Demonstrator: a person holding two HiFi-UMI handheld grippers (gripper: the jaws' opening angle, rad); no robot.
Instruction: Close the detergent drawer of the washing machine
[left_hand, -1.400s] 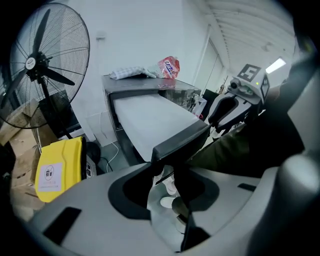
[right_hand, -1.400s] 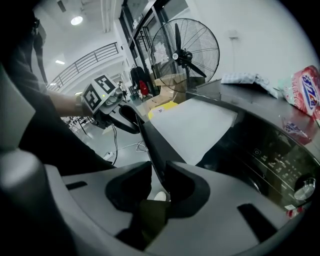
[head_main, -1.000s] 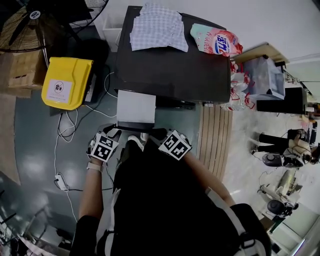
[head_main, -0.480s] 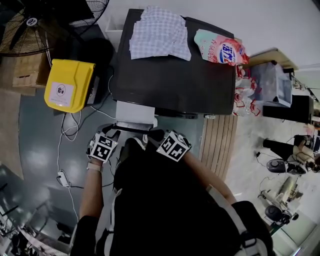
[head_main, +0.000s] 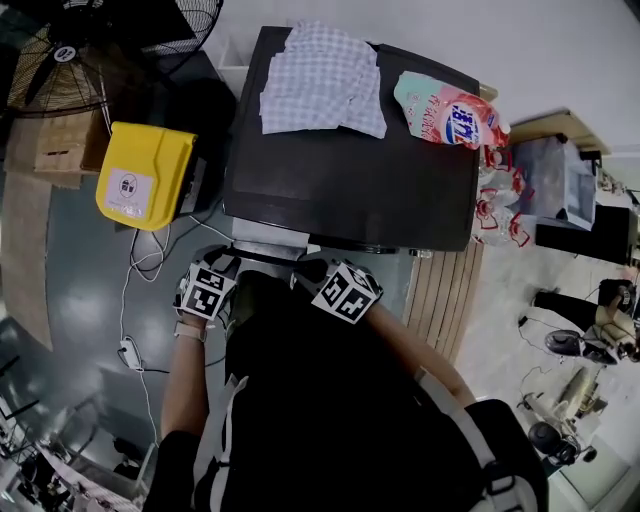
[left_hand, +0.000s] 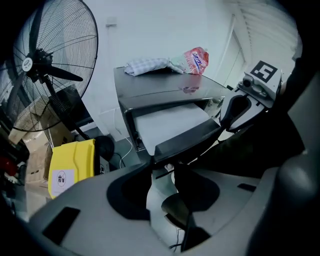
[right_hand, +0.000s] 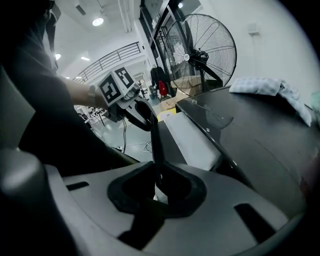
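The left tool (left_hand: 162, 159) stands spread, its tips at the dark front of the detergent drawer (left_hand: 170, 122). At its 3 o'clock, the right tool (right_hand: 156, 174) has just been closing and pinches that front edge-on.

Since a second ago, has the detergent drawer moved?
Yes: the detergent drawer slid farther into the washing machine; less of it sticks out.

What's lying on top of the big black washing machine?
A checked cloth and a pink detergent bag lie on the washing machine top. Whatever is beneath the cloth is covered.
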